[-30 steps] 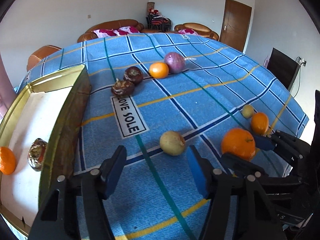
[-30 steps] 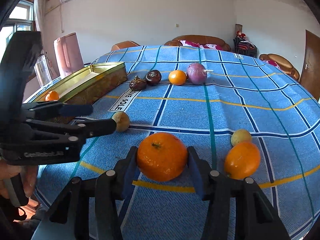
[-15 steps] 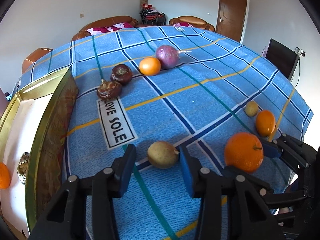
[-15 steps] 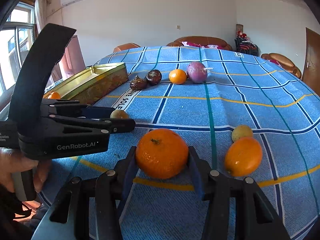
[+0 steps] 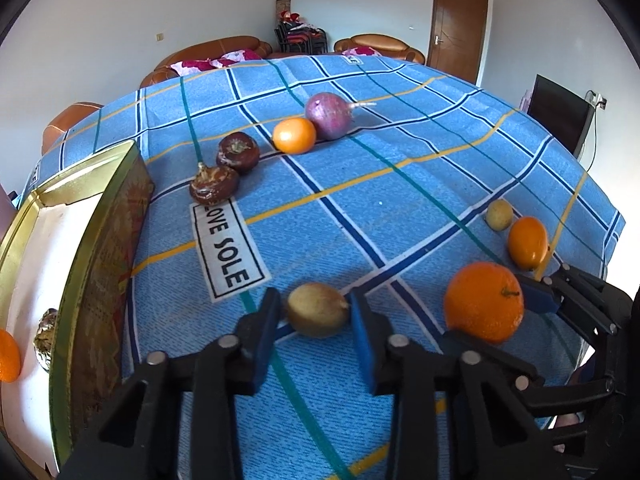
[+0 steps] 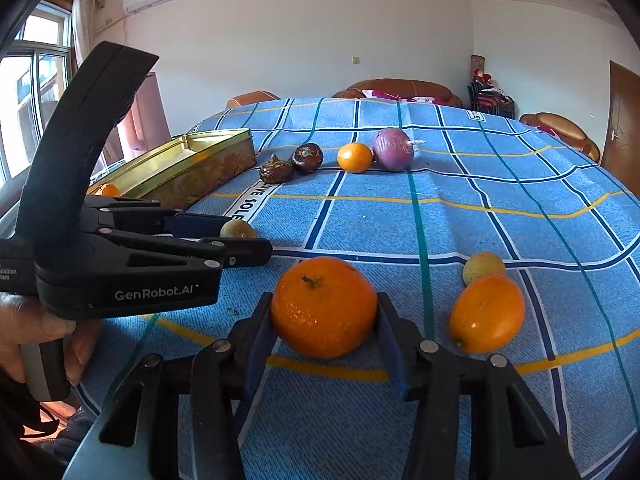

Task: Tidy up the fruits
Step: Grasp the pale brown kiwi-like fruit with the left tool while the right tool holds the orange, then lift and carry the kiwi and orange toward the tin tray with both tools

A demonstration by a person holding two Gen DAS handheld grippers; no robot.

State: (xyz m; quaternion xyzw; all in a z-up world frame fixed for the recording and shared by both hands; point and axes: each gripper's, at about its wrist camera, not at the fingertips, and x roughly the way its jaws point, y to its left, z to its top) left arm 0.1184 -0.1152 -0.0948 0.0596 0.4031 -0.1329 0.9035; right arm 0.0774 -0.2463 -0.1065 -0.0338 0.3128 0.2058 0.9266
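Our left tool sits narrowed around a small yellow-green fruit on the worktop. Our right tool holds a big orange just beside it.

Two low tool-mounted fisheyes, close over tablecloth, both seeing gold tin

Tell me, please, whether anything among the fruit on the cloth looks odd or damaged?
The purple bulb beside the small orange looks like an onion, not fruit. The two dark fruits near the tin look shrivelled.
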